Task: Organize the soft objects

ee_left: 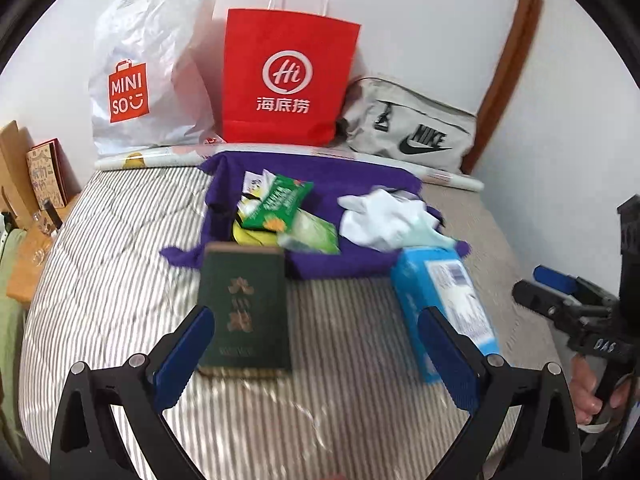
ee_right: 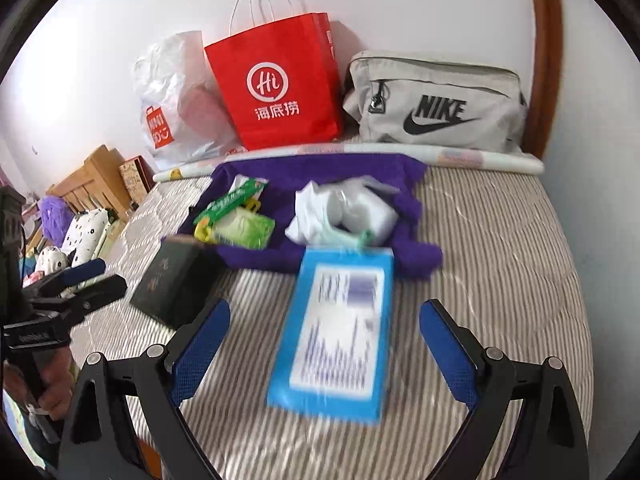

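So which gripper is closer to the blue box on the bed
Right. The right gripper is open with the blue box lying between its fingers. The left gripper is open off to the side, lined up on the dark green box instead.

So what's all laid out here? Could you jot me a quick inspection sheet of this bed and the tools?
Surface: striped bedcover, purple cloth spread at the back.
Job's things: green packets and white bundle on the cloth.
Clutter: green box, blue box in front of the cloth.
Grippers: left gripper and right gripper open, empty.
Cables: nothing seen.
Surroundings: red bag, white bag, grey pouch against the wall.
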Motion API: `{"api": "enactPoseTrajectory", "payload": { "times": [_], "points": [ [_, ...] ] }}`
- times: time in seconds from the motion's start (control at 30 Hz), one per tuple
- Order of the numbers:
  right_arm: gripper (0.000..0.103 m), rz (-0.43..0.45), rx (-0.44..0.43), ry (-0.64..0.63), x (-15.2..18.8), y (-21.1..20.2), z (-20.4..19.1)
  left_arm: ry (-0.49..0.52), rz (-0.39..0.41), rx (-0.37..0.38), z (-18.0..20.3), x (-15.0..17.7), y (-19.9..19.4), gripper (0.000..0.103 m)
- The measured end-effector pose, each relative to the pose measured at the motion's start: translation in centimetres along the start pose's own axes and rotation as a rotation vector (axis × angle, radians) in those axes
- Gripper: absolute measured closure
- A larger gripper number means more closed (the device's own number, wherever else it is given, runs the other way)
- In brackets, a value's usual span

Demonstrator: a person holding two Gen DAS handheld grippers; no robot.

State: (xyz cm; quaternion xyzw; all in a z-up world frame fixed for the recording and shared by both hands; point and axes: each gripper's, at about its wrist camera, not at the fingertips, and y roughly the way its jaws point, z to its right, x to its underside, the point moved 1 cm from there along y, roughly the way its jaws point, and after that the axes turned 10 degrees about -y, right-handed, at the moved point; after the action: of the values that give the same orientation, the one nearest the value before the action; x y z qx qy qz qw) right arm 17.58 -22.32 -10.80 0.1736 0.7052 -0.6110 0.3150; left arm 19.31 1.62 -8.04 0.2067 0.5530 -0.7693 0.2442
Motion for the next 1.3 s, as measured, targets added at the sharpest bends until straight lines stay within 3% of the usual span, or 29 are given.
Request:
{"api": "enactPoseTrajectory", "payload": {
  "times": [0.23,0.57,1.3],
  "points": [
    [0.008,0.016,0.065,0.007,3.4,-3.7,-0.3,-0.004,0.042,-0.02,1.1,3.3,-3.5,0.0],
    [0.008,0.062,0.096,0.016,5.6,-7.3,-1.3,-0.003,0.105,-0.021,2.5,6.4,-7.7,0.0],
    [0.008,0.076,0.084,0.0,6.1,-8.1,-2.5,-0.042,0.124,-0.005,1.5,7.0,-9.0,0.0]
  ]
}}
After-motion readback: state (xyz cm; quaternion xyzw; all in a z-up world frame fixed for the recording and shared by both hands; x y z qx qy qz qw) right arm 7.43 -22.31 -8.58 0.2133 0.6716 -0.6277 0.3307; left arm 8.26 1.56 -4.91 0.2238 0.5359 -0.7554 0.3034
